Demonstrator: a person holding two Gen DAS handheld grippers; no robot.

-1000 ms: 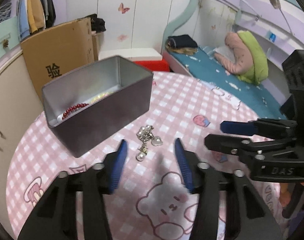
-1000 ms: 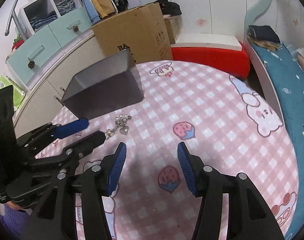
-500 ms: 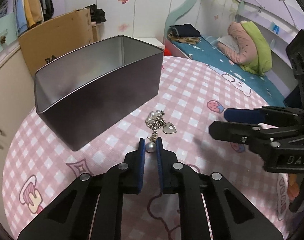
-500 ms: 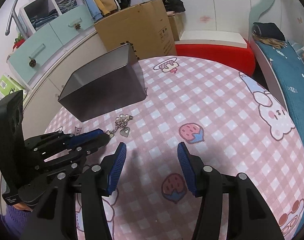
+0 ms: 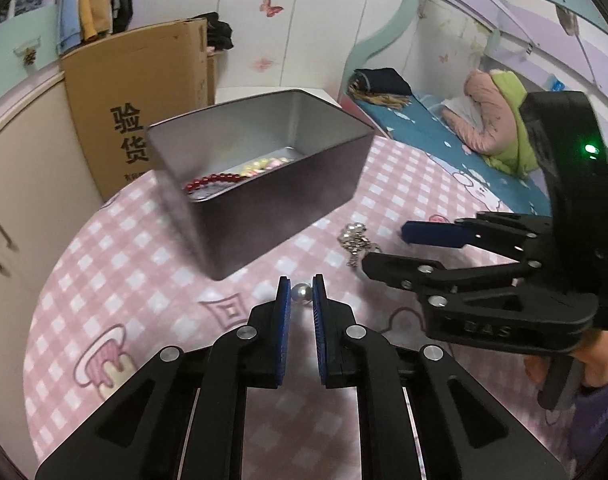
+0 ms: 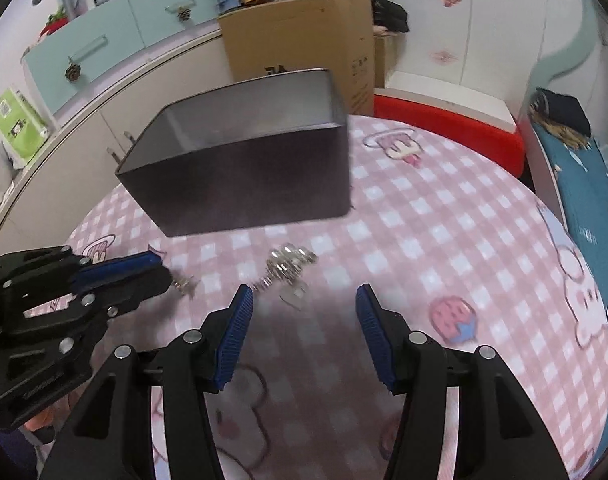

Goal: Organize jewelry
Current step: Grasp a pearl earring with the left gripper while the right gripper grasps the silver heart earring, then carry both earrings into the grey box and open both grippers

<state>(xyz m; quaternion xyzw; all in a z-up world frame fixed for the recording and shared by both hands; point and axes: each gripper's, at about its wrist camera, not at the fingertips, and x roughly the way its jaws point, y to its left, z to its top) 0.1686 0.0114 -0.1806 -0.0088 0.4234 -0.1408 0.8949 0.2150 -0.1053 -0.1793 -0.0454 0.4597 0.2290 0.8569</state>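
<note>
The left claw [image 5: 301, 294] pinches the pearl bracelet's [image 5: 358, 240] end bead for lifting into the tin [image 5: 263, 184]; the right claw [image 6: 301, 312] hangs spread, empty.

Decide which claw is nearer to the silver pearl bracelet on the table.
Left. The left claw is shut on the silver pearl bracelet's end bead; the right claw hangs open just short of its bunched beads.

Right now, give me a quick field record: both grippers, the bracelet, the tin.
left gripper: shut on the pearl bead at one end of the silver bracelet
right gripper: open, nothing between the pads, bracelet just ahead
bracelet rest: lying on the pink checked tablecloth
metal tin: open, upright, red bead bracelet and pastel beads inside
</note>
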